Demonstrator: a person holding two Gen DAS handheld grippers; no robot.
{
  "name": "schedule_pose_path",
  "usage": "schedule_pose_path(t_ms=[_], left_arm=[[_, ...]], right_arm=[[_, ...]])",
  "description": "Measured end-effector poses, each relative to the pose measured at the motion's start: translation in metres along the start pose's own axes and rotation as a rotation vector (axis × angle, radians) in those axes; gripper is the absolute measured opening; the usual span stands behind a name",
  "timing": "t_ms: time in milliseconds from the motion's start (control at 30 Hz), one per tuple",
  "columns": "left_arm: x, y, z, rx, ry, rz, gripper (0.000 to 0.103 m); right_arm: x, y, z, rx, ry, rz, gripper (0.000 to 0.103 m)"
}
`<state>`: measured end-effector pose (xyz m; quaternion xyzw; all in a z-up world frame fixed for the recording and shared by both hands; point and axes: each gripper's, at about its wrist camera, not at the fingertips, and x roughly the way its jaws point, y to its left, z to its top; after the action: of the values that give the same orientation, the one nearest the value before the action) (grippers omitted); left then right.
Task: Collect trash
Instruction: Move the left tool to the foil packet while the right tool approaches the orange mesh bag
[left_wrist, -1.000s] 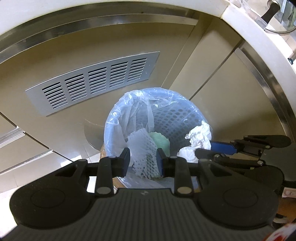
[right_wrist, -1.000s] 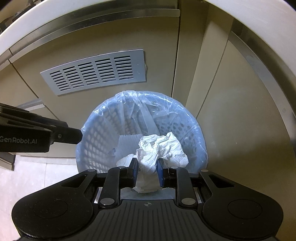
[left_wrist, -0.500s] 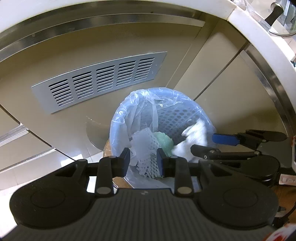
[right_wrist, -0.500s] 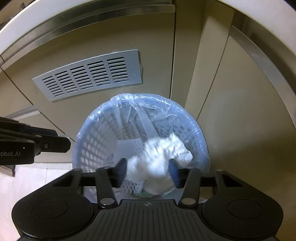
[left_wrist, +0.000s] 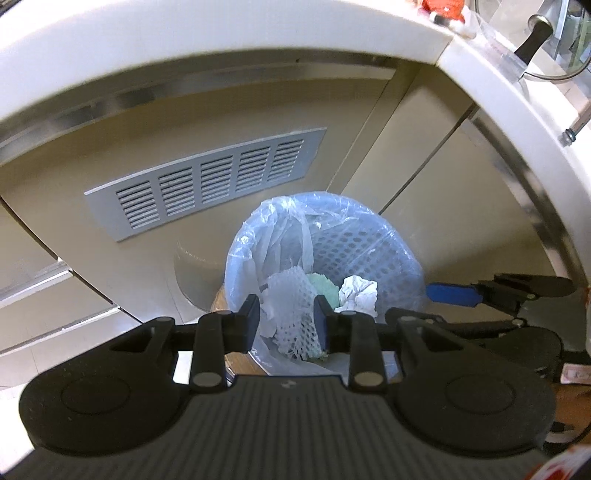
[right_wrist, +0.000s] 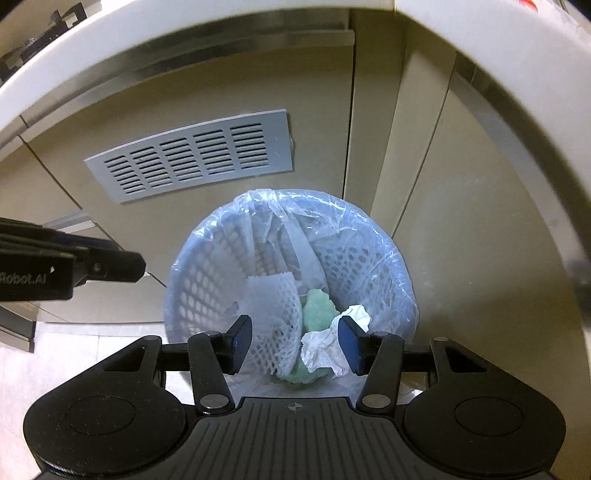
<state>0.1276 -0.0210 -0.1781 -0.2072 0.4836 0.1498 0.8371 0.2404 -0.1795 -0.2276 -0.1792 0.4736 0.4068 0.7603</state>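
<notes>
Trash already lies in the lined basket (right_wrist: 391, 254) straight ahead of and below both grippers: a white foam net (right_wrist: 275, 317), a green piece (right_wrist: 317, 306) and a crumpled white tissue (right_wrist: 328, 343) rest together at the bottom of the plastic liner. The right gripper (right_wrist: 293, 341) hangs over the basket's near rim with its jaws spread; they have just been opening, and nothing sits between the pads, the tissue lying loose in the basket beyond them. The left gripper (left_wrist: 286, 319) hovers just beside it, also over the near rim, its jaws only narrowly apart. The foam net shows between its fingers, but whether the pads pinch it or it simply lies deeper in the basket, I cannot tell. By my judgement the drop-off is done for the right side and close to done for the left. No other trash to fetch appears in either view.
</notes>
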Motion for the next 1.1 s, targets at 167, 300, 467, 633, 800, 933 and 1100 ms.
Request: schedule_pose_path(t_ms=[167,300,467,633,800,933,1100], left_arm=[[-0.024,-0.003,0.005,0.031,-0.047,-0.003,0.029],[-0.053,-0.005,0.014,0.076,-0.111,0.003,0.033],[-0.091,-0.008,0.028,0.113,-0.205,0.003,0.038],[-0.121,-0.009,0.045,0.131,-0.292,0.003,0.05],[-0.138,-0.006,0.062,0.15,-0.361,0.006,0.066],[-0.149,-0.001,0.076,0.167,-0.4,0.014,0.068],[-0.15,0.009,0.097,0.196,-0.422,0.044,0.07]], right_arm=[[-0.031,0.009,0.005,0.0,-0.053,0.012,0.052],[-0.06,0.017,0.013,-0.01,-0.129,0.04,0.052],[-0.1,0.027,0.029,-0.033,-0.24,0.037,0.054],[-0.134,0.031,0.046,-0.019,-0.338,0.01,0.057],[-0.155,0.029,0.062,0.023,-0.411,-0.035,0.061],[-0.175,0.02,0.068,0.049,-0.462,-0.077,0.064],[-0.189,0.008,0.074,0.063,-0.501,-0.116,0.069]])
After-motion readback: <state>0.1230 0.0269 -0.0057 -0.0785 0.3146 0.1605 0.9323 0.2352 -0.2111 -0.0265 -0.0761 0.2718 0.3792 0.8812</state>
